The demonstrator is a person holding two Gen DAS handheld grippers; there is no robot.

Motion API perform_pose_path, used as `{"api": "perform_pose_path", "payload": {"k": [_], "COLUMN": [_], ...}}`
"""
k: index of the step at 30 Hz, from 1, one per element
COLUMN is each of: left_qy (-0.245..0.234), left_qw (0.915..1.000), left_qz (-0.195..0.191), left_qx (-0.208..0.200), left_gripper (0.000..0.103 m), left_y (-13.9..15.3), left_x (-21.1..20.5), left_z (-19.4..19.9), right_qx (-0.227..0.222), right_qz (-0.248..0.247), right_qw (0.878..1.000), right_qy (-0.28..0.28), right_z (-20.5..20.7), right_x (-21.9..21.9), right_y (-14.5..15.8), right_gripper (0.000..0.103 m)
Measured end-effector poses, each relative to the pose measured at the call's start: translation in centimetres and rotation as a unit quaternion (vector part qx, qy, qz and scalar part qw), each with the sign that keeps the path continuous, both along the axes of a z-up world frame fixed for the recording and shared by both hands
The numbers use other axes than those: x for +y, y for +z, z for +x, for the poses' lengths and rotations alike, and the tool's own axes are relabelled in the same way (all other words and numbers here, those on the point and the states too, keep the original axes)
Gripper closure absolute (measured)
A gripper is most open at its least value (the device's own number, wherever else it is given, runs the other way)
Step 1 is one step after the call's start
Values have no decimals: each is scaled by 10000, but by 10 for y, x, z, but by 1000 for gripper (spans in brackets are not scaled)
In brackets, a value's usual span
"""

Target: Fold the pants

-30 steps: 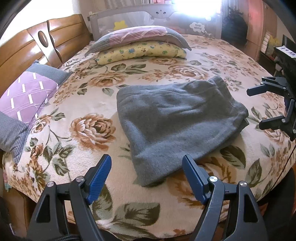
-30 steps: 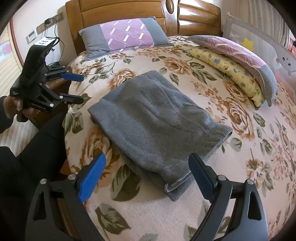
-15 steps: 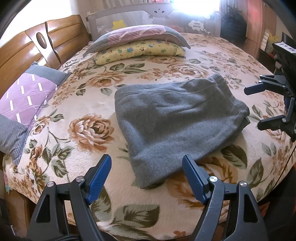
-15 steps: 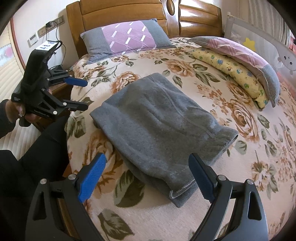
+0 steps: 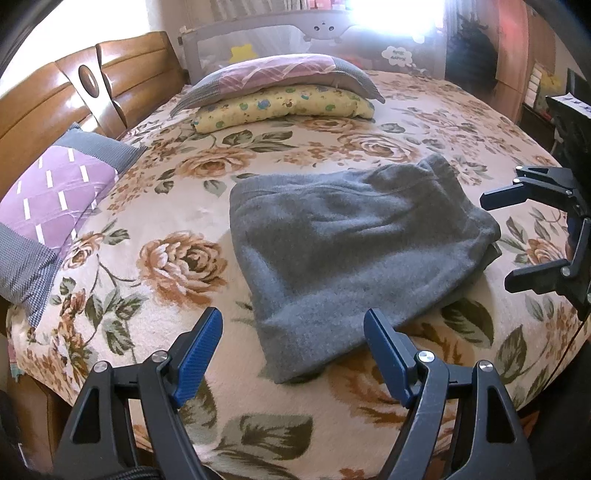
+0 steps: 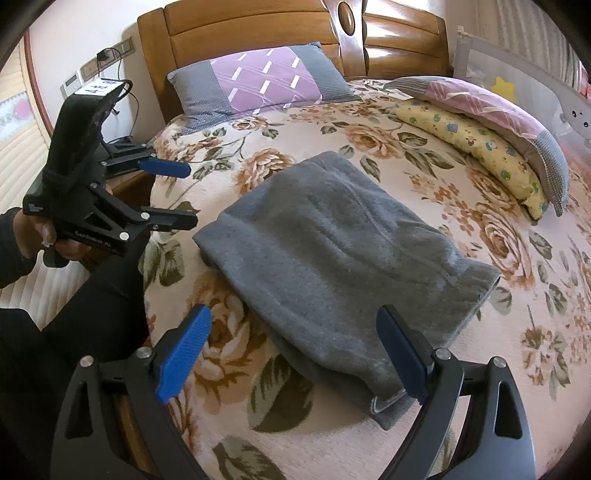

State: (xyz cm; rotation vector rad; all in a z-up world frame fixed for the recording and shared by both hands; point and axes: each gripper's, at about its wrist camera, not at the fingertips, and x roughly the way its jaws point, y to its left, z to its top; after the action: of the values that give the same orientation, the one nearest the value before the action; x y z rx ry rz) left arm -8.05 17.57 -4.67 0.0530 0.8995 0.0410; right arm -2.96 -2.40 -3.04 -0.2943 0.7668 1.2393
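Observation:
The grey fleece pants (image 5: 343, 251) lie folded into a compact stack on the floral bedspread (image 5: 177, 206); they also show in the right wrist view (image 6: 332, 258). My left gripper (image 5: 293, 354) is open and empty, just short of the stack's near corner; it also shows in the right wrist view (image 6: 184, 195), off the bed's edge. My right gripper (image 6: 295, 350) is open and empty, hovering at the stack's near end by the hem; it shows at the right edge of the left wrist view (image 5: 498, 243).
A purple and grey pillow (image 6: 258, 81) leans on the wooden headboard (image 6: 295, 33). A yellow pillow (image 5: 284, 107) under a pink one (image 5: 280, 74) lies by the grey bed rail (image 5: 295, 33). A nightstand with wall sockets stands beside the bed (image 6: 122, 144).
Both grippers have drawn back slightly from the folded pants and stayed open. The pants have not moved.

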Motion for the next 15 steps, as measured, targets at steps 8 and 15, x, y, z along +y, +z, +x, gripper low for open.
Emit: {"api": "perform_pose_path", "payload": {"k": [8, 15], "left_qy": [11, 14], "left_qw": [10000, 10000], "left_qz": [-18, -24], "left_qx": [7, 2], "left_gripper": [24, 24], "left_y": [-1, -1], "left_x": [0, 0], "left_z": [1, 1], "right_qx": [51, 53], "right_qz": [59, 58], "right_qw": [10000, 10000], "right_qy": [-24, -38], "right_z": [0, 1], "right_x": [1, 1], "right_y": [0, 1], "right_gripper": [12, 12]}}
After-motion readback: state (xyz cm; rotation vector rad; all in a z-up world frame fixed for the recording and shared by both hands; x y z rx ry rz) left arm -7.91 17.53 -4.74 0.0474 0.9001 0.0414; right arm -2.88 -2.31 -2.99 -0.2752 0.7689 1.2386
